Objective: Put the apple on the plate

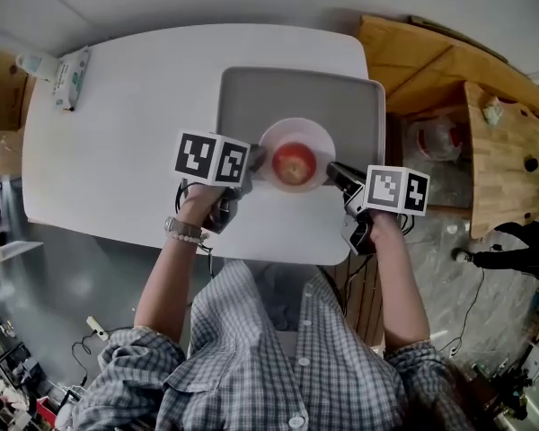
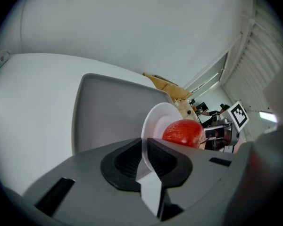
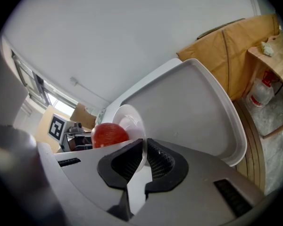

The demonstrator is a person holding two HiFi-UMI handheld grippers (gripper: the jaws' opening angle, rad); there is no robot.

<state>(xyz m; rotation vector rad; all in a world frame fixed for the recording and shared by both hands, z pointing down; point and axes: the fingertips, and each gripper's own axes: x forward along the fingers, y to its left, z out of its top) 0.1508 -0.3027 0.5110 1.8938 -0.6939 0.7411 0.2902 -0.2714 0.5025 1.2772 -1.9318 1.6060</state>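
Checked shirt [image 1: 242, 366] up close, then left gripper [image 2: 146, 149] and right gripper [image 3: 145, 152], both jaws clenched on opposite rims of the white plate [image 1: 296, 126]. Red apple [image 1: 294, 164] sits mid-plate over the grey tray [image 1: 251, 97]; it's round, stem direction unclear.

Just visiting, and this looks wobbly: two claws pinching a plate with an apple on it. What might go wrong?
The apple sits loose on the plate; a tilt could roll it off onto the tray. The left claw and right claw grip only the thin rim, so the plate might slip free.
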